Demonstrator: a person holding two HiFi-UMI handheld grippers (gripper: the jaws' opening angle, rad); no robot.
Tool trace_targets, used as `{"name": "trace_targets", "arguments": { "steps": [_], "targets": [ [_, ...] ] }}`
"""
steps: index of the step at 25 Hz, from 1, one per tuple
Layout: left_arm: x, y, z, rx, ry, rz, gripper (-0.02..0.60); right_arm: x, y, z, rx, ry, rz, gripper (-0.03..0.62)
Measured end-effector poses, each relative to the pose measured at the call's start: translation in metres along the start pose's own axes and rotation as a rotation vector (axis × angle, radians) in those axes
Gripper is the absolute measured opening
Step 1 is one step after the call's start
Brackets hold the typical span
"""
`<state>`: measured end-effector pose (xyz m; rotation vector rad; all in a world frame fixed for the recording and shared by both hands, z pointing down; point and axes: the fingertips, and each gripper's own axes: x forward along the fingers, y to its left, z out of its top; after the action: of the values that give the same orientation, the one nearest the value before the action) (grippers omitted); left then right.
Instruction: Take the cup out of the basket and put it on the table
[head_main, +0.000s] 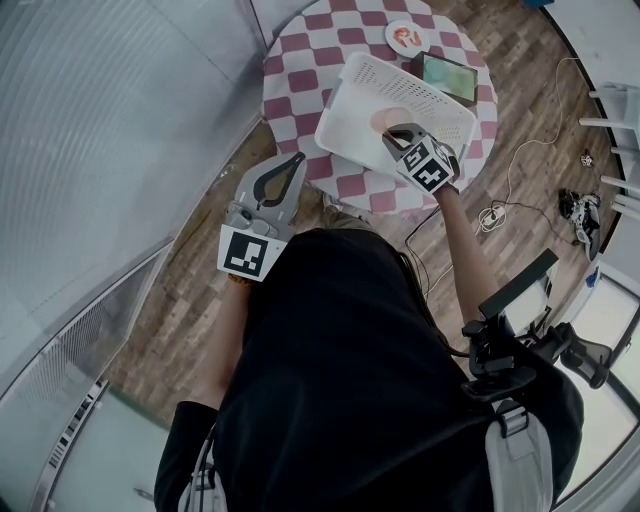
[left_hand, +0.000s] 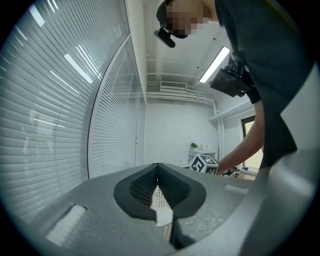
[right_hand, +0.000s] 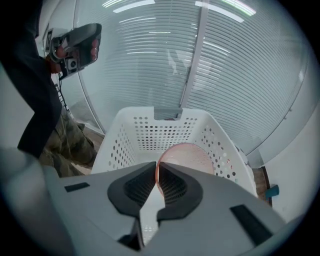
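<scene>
On the checkered table (head_main: 290, 60), the pink cup (right_hand: 192, 152) is recorded inside the white perforated basket (right_hand: 150, 132), rim pinched by the right gripper (right_hand: 156, 167), while the left gripper (left_hand: 158, 169) is kept pressed together, empty; lift-out and placing are judged outstanding.

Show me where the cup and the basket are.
cup (right_hand: 195, 156): right gripper view, on its pink side wall.
basket (head_main: 402, 84): head view, on its perforated wall.
</scene>
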<state>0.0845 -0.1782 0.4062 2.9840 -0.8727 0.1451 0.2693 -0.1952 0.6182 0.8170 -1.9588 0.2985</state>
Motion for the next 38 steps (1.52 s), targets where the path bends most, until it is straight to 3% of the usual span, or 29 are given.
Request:
{"name": "trace_targets", "arguments": {
  "steps": [38],
  "targets": [
    [0.02,-0.001,-0.002,0.016,-0.006,-0.092,0.006,-0.071,0.0,0.041,0.134,-0.202,-0.119,0.028]
  ]
}}
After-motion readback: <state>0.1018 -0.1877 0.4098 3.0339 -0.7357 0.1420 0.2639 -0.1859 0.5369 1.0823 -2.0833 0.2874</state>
